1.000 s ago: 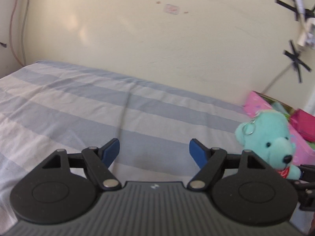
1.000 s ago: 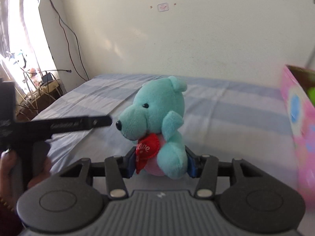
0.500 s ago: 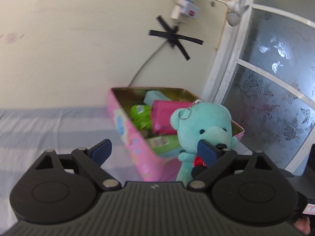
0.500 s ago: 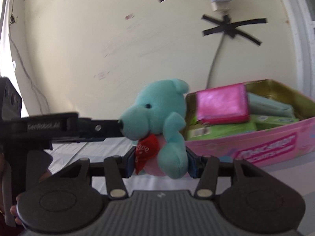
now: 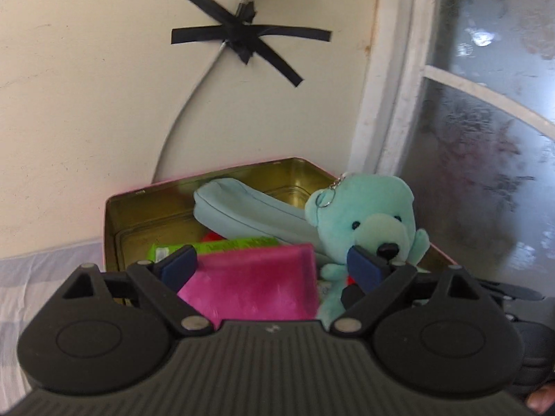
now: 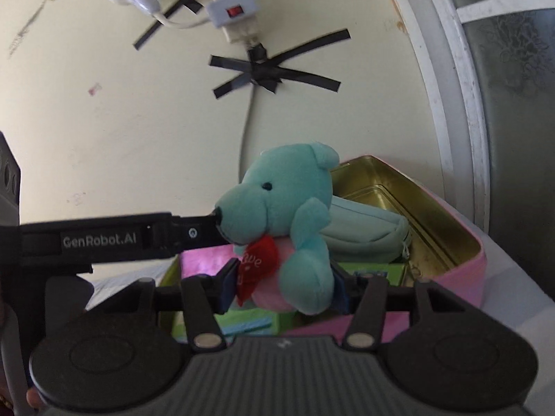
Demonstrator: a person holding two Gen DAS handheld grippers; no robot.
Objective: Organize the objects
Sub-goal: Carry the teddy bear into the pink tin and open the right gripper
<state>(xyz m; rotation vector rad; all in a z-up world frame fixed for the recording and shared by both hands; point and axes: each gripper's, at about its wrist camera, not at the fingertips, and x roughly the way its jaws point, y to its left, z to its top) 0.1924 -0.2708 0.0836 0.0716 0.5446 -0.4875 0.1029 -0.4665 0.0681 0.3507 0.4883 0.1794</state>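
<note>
My right gripper is shut on a teal teddy bear with a red heart, holding it upright over a pink tin box with a gold inside. The bear also shows in the left wrist view, over the box's right side. My left gripper is open and empty, hovering over the box, above a magenta pouch. The box also holds a light blue pouch and green packets.
The box sits on a blue-and-white striped bed sheet against a cream wall. A power strip and cable are taped to the wall with black tape. A frosted glass window stands at the right.
Both grippers have swung right from the open bed to the pink box. The bear, still held in my right gripper, now hangs over the box. My left gripper stays open.
</note>
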